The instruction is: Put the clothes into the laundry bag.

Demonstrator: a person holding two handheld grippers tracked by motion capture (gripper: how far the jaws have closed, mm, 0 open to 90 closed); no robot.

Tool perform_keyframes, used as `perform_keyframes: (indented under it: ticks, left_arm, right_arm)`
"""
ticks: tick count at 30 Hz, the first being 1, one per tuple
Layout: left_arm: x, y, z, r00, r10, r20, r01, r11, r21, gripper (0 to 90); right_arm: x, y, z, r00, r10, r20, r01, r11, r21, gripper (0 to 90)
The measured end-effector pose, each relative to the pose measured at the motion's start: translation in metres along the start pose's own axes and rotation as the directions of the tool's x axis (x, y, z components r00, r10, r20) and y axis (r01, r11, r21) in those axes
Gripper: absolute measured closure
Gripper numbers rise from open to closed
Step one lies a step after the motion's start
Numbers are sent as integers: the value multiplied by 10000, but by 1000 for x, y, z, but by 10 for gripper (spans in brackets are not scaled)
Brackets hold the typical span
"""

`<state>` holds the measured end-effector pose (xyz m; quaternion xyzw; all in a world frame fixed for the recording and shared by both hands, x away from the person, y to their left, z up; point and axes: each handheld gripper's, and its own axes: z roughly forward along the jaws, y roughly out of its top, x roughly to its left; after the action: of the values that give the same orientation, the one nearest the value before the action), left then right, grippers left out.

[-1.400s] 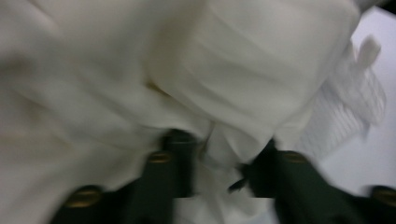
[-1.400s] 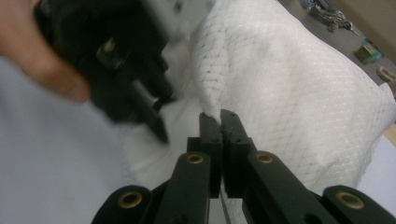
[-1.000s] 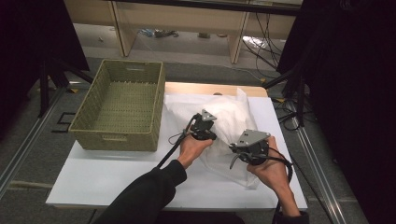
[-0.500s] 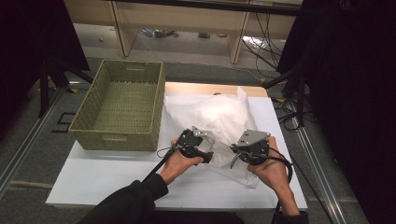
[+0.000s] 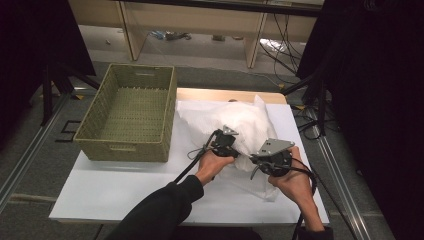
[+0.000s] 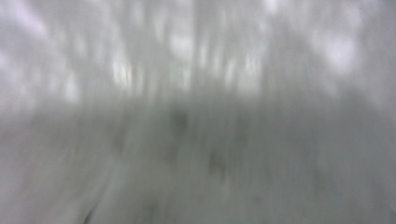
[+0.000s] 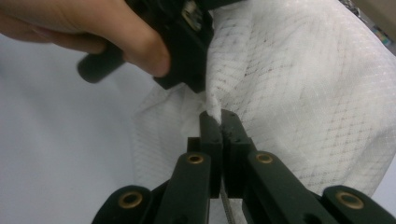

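Observation:
A white mesh bag [image 5: 243, 123] lies crumpled on the white table [image 5: 120, 192]. My right gripper [image 7: 218, 116] is shut on a bunched edge of the bag [image 7: 303, 93], its jaws pressed together with fabric between the tips. In the high view it sits at the bag's near right [image 5: 256, 161]. My left gripper [image 5: 230, 144] is pushed against the bag's near side, right beside the other one. Its jaws have just been closing and the bag's fabric runs into its front [image 7: 189, 65]. Blurred white fabric [image 6: 196, 112] lies close before its camera.
A woven green basket [image 5: 122, 149] stands empty on the table's left part, next to the bag. Shelving and cables lie on the floor beyond the table's far edge. A dark curtain hangs at the right.
The left gripper drew back toward the person, then went forward again into the bag's near side. The bag's top has bulged up. The right gripper has held still.

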<state>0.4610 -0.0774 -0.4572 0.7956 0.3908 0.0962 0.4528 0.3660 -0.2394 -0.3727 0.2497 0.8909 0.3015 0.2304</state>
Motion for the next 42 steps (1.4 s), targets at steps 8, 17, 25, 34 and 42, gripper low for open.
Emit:
perform_keyframes:
  ticks: [8,17,25,34,42]
  left_arm:
    - [8,-9,-5,9980,612,-170,-598,9955,741,549]
    - [29,-37,-61,9958,777,-487,-721,9915,1084,319]
    - [33,-33,-36,9995,-301,-25,302,9966,768,379]
    - [36,-26,-2,9976,-684,-137,691,9959,581,809]
    - [28,-4,12,9991,-424,14,424,9990,105,861]
  right_arm:
    - [-4,-11,8,9990,453,-25,-453,9988,190,900]
    - [-6,-9,6,9997,203,127,-204,9998,82,900]
    - [-3,-6,8,9999,108,67,-109,9999,79,900]
    - [-3,-7,7,9996,271,-4,-271,9995,132,900]
    - [-7,-9,6,9995,304,128,-306,9994,131,900]
